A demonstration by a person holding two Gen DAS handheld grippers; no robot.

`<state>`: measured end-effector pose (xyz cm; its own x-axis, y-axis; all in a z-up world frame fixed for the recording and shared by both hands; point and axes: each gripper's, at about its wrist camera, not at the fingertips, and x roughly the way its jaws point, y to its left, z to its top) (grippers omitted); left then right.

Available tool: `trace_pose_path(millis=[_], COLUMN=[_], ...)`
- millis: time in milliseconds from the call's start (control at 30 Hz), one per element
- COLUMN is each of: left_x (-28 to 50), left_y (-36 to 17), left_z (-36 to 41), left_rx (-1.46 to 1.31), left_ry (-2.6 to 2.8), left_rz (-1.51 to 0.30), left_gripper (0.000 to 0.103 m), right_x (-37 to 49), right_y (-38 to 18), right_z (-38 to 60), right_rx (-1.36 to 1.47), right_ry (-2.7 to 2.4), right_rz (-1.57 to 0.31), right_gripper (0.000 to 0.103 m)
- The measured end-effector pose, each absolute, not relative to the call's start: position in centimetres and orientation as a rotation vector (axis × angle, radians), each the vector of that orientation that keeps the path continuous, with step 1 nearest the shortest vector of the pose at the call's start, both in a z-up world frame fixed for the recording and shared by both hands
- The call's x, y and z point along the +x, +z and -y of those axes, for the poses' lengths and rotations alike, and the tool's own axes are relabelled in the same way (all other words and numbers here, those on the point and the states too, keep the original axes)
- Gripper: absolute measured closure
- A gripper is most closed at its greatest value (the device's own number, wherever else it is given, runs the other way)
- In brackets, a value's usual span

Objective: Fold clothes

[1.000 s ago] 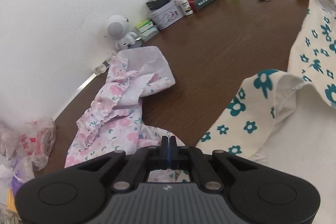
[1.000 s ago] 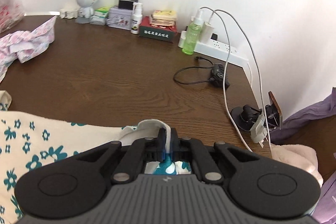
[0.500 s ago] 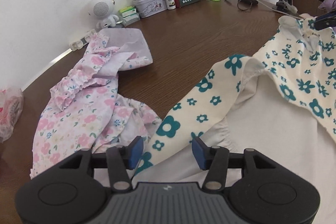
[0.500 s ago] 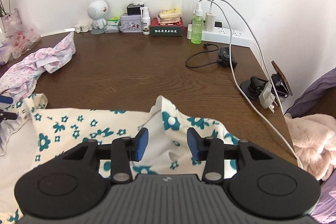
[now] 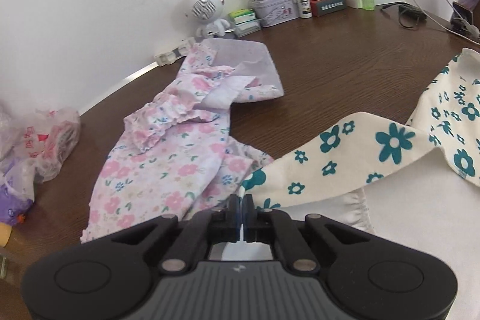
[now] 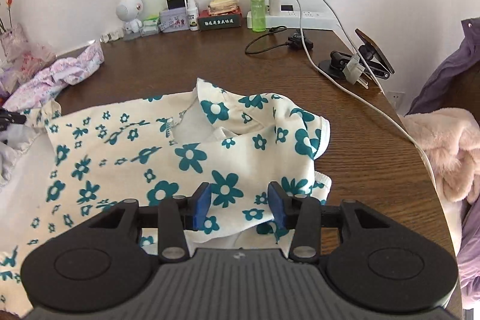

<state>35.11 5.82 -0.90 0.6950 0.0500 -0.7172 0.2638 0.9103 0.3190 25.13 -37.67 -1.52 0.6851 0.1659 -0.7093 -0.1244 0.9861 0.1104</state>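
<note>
Cream teal-flowered garment (image 6: 192, 152) spread on table (image 6: 345, 110), left tool (image 5: 241, 206) pinching its sleeve tip, right tool (image 6: 239, 204) gaping empty above it.

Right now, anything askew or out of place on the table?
Yes. The pink floral garment lies crumpled beside the teal-flowered shirt, its hem under the shirt's sleeve. A loose plug sits near the table edge.

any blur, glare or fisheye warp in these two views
Left wrist view: wall edge bows, corners vignetted, soft focus on the floral top pinched in the left gripper. Right wrist view: sharper, even daylight, no glare, table edge curves past the open right gripper.
</note>
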Motion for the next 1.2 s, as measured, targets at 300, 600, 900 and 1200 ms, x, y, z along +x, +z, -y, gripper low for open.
trace_pose_path(millis=[300,600,900,1200], left_x=[27.0,22.1,22.7,18.4], left_y=[2.0,-1.2,-2.6,0.3], left_z=[-6.2,-5.7,-8.3,-8.1], left_rx=[0.326,0.284,0.487,0.23], left_ry=[-0.249,-0.298,-0.061,-0.333], left_rz=[-0.743,-0.861,-0.831,-0.876], left_gripper=[0.061,0.083,0.101,0.066], right_x=[20.1,20.8,16.5,15.1], right_y=[-0.5,-2.4,-1.9,-0.5], right_z=[34.7,33.7,33.6,34.9], right_rx=[-0.066,-0.104,-0.124,-0.001], right_ry=[0.346,0.387,0.354,0.331], right_rz=[-0.848,-0.923,-0.967,-0.943], right_gripper=[0.049,0.065,0.092,0.089])
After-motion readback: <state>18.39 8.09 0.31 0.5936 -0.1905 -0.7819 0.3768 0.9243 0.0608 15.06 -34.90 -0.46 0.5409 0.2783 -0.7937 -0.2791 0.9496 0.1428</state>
